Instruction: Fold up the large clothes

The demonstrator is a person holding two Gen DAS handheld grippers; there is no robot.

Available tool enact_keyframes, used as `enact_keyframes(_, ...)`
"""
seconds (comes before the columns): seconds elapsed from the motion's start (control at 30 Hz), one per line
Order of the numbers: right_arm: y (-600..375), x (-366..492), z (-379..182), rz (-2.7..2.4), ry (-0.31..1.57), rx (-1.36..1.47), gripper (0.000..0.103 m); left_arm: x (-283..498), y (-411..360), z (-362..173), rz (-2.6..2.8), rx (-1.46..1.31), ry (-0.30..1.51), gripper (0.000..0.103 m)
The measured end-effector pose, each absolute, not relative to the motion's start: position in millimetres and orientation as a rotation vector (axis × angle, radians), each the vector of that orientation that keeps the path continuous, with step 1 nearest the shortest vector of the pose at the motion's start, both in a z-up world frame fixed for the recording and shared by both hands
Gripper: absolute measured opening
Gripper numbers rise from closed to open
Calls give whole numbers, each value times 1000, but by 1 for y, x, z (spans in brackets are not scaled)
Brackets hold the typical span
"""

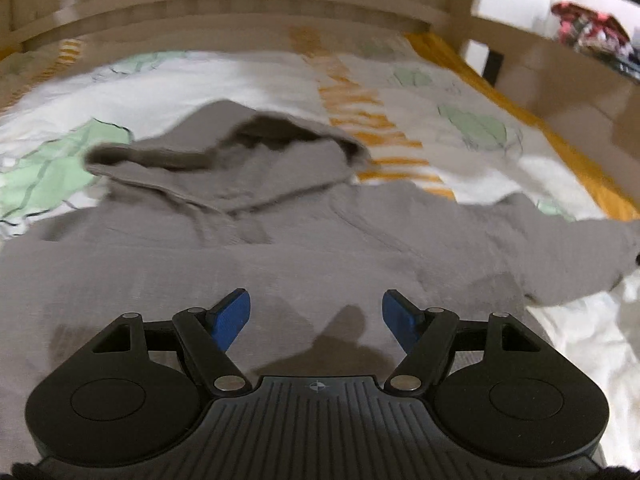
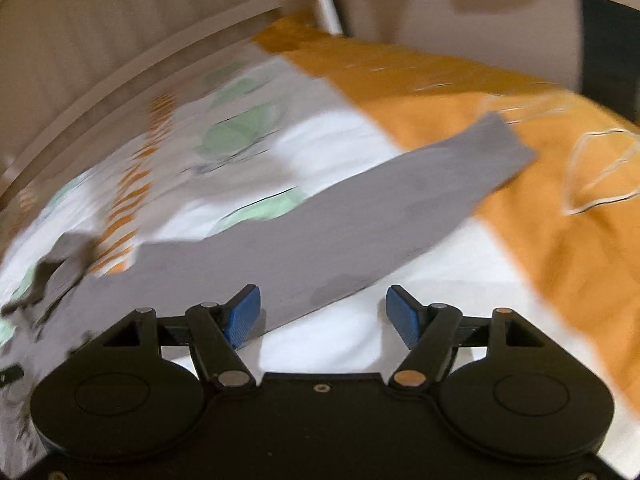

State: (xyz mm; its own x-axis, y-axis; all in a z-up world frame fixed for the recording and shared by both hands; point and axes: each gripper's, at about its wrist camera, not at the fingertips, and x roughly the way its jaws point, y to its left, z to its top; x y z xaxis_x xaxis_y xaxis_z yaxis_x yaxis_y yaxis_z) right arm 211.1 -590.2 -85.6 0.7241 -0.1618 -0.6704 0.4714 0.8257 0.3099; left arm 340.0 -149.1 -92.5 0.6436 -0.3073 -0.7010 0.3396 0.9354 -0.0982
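While the grey hoodie (image 1: 280, 240) lies spread flat on the bed (image 1: 500, 148), its hood (image 1: 248, 160) points toward the wooden headboard (image 1: 240, 4) and one sleeve (image 2: 360, 216) stretches out across the white, green and orange bedspread (image 2: 520, 168). Over the body of the hoodie hangs the left hand-held gripper (image 1: 316, 316), its blue fingertips (image 1: 234, 316) spread apart with nothing between them. Above the base of the sleeve sits the right hand-held gripper (image 2: 322, 312); its jaws are likewise spread and pinch nothing, with the sleeve's edge and white bedspread showing in the gap. Both views are smeared by motion blur. Some colourful clothes (image 1: 588, 28) lie beyond the bed's far corner.
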Motion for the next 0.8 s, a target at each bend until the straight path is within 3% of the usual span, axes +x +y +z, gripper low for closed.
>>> enact_keyframes(0.17, -636, 217, -95, -449, 648, 540, 73, 340, -175, -115, -343, 171, 786, 87)
enact_keyframes(0.57, -695, 242, -115, -499, 556, 665, 74, 335, -178, -123, -347, 188, 731, 96)
enact_keyframes(0.63, -702, 241, -117, -506, 540, 709, 65, 334, -178, -124, -346, 189, 728, 96)
enact_keyframes(0.67, -704, 243, -117, -518, 544, 713, 49, 334, -178, -124, -346, 189, 727, 96)
enact_keyframes(0.7, -706, 243, -117, -538, 555, 711, 24, 334, -178, -124, -347, 188, 728, 96)
enact_keyframes(0.8, -709, 238, -113, -535, 549, 738, 15, 335, -176, -123, -351, 184, 733, 96)
